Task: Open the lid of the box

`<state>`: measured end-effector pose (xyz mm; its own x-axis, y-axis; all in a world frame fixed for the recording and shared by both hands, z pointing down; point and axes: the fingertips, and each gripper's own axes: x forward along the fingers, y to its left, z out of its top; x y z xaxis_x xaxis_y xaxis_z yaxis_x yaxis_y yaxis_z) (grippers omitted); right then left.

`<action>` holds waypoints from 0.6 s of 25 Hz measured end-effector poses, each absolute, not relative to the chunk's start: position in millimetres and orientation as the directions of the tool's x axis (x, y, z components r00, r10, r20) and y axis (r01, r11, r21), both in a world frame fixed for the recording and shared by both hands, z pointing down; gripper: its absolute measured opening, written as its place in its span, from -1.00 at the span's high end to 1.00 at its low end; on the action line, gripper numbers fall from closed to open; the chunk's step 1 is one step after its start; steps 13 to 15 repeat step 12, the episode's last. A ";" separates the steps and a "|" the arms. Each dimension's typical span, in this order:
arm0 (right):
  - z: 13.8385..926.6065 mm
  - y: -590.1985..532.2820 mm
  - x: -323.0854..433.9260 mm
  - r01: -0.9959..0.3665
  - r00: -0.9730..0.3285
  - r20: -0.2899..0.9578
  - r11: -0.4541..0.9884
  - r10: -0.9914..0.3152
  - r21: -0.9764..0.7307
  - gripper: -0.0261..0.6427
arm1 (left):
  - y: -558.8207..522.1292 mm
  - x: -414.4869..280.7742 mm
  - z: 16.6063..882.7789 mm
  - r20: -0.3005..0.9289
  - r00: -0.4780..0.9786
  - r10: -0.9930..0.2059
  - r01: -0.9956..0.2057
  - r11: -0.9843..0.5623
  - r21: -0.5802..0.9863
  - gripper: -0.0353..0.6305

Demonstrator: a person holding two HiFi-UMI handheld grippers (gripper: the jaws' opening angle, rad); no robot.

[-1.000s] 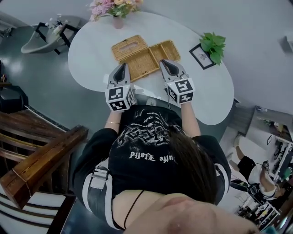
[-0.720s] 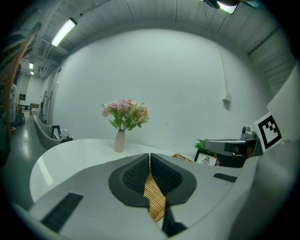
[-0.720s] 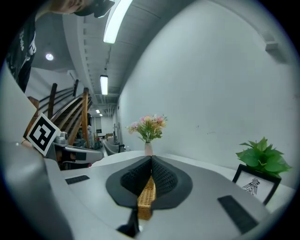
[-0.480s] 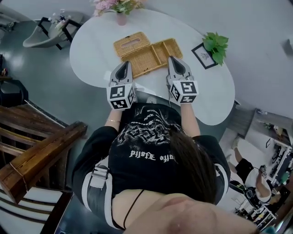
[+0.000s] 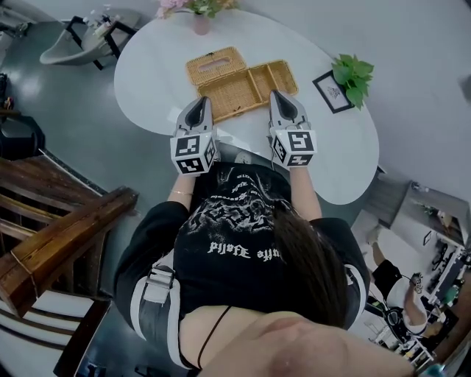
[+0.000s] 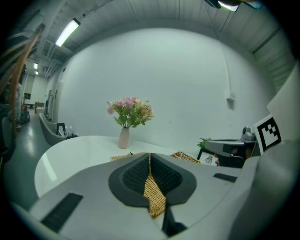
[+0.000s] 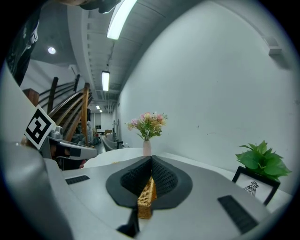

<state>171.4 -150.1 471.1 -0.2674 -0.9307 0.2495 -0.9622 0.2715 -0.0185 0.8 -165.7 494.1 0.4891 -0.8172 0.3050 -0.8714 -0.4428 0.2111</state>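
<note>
An oblong wicker box lies open on the white table, showing two compartments. Its wicker lid lies flat against the box's far left side. My left gripper hovers at the box's near left corner, jaws shut and empty. My right gripper is over the near edge of the right compartment, also shut. In the left gripper view the fingertips of the left gripper meet, with wicker showing behind the gap below them. The right gripper looks the same in its own view, with a wicker wall behind.
A pink vase of flowers stands at the table's far edge. A framed picture and a green plant sit to the right of the box. A chair stands beyond the table's left end, and a wooden rail runs at lower left.
The head view has shifted slightly. Both grippers stay at the box's near edge, and the box lies open with its lid flat in all three frames.
</note>
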 end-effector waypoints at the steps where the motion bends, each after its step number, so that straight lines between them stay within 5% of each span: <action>1: 471.9 -150.2 170.7 -0.961 -0.270 0.252 0.276 -0.929 -0.013 0.85 | -165.7 0.1 495.1 0.307 0.487 -0.818 -0.872 -0.440 0.213 0.82; 15: 477.0 -152.7 169.9 -0.950 -0.297 0.266 0.311 -0.917 0.009 0.85 | -171.9 -1.2 498.6 0.318 0.469 -0.824 -0.882 -0.418 0.218 0.81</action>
